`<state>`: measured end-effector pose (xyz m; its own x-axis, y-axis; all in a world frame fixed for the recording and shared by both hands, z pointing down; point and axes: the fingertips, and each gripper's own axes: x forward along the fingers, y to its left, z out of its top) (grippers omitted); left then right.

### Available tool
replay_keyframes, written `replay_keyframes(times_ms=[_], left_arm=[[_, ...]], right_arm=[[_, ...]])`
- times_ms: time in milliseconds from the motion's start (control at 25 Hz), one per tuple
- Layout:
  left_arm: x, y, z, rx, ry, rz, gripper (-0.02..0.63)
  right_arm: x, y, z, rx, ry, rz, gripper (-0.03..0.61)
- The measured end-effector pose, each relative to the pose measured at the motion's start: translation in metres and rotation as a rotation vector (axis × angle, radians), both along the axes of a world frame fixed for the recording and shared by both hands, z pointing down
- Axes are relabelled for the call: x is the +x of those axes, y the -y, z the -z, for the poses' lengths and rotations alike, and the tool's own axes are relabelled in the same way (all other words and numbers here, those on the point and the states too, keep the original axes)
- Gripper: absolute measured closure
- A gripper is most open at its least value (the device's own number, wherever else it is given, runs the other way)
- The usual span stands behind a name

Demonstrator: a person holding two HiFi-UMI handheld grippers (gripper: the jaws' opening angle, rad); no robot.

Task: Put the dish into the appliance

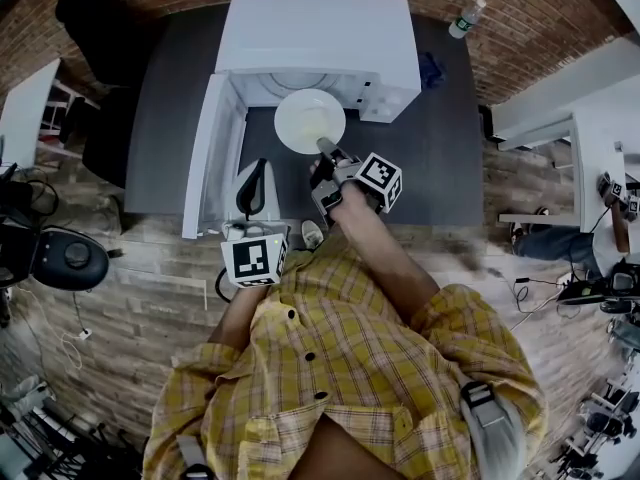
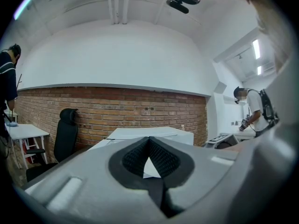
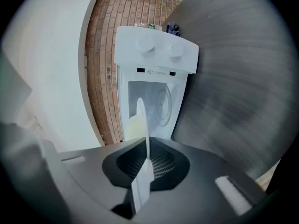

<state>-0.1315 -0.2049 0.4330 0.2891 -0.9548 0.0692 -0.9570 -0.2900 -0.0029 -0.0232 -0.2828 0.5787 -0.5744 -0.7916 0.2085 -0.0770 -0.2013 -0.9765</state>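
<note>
Between the right gripper's point(image 3: 147, 160) clamped fingers point(image 3: 164, 163) stands the dish point(image 3: 139, 121) (left gripper point(image 2: 149, 142) seemingly closed).

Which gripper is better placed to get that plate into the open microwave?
Right. The right gripper is shut on the plate by its rim, at the mouth of the open microwave. The left gripper is shut, empty, beside the door.

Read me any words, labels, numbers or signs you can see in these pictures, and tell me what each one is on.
No text can be read anywhere.
microwave panel: a small printed line with a triangle sign, between two dark patches, too blurred to read.
bottle label: too small to read.
left marker cube and right marker cube: black-and-white square patterns only, no words.
</note>
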Motion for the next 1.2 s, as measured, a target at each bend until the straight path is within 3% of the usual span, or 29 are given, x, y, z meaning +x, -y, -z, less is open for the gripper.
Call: replay_keyframes(times_ms=[1200], left_arm=[[0.009, 0.038, -0.017, -0.023, 0.021, -0.014, 0.615]], right_arm=[[-0.003, 0.086, -0.078, -0.040, -0.040, -0.028, 0.561]])
